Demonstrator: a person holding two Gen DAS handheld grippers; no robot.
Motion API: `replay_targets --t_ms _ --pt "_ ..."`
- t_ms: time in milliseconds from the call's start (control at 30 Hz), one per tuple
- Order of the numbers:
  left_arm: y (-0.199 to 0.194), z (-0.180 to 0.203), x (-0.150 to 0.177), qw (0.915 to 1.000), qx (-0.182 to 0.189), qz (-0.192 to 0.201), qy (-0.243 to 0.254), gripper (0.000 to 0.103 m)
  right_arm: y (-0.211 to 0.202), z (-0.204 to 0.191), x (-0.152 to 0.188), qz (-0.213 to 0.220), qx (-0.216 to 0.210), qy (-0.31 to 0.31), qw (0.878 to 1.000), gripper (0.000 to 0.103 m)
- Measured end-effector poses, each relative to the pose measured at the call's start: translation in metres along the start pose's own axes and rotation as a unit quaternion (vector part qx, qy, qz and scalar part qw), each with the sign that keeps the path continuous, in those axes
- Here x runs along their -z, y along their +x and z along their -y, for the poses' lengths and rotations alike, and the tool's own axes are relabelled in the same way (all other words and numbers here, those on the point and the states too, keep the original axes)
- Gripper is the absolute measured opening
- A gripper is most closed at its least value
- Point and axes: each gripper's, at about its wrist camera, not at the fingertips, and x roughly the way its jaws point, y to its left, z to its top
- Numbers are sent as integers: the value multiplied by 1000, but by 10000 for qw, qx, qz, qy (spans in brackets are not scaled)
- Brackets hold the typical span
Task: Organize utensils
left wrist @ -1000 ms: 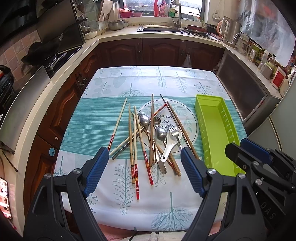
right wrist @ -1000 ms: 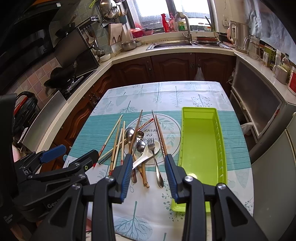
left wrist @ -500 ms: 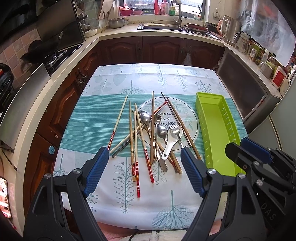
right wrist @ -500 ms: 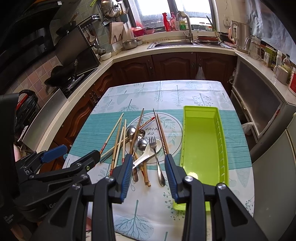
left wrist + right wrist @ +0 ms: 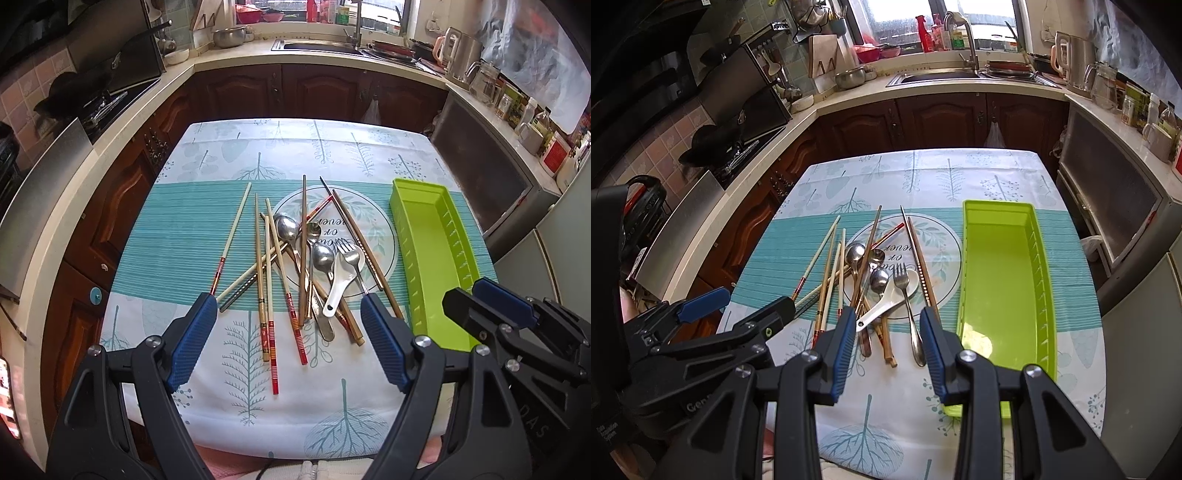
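A: Both jaws released? 
B: Yes, left gripper [image 5: 288, 317] and right gripper [image 5: 888, 328] gape empty, edging nearer the utensils [image 5: 306, 266] mid-frame

A: Meaning? 
B: Nothing sorted; green tray [image 5: 997, 277], right of frame, holds nothing

Utensils heaped mid-table, green tray [image 5: 413, 236] empty at right.
Chopsticks [image 5: 258, 258], metal spoons [image 5: 287, 226], fork [image 5: 349, 253] & white ceramic spoon [image 5: 341, 275] lie crossed, flat on cloth; tray lengthwise, just beside the pile.
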Motion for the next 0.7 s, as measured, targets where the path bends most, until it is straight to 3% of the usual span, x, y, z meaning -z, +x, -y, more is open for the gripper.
replay_targets --t_ms 167,367,500,600,700 --pt "13 -3 -8 9995 73 -209 218 78 11 4 -8 -157 -98 42 9998 36" --pt "40 -42 -37 9978 355 -541 -124 78 30 11 -30 -379 -92 34 9992 36" --pt "56 -67 -60 9988 -43 -475 -68 78 49 16 -50 -664 -262 76 9974 36" --pt "76 -86 -78 9980 -88 -618 -40 78 63 18 -65 -802 -217 -23 9965 35" --pt "101 -102 -91 9964 -10 -838 -98 64 83 23 -80 -1038 -231 -9 9943 35"
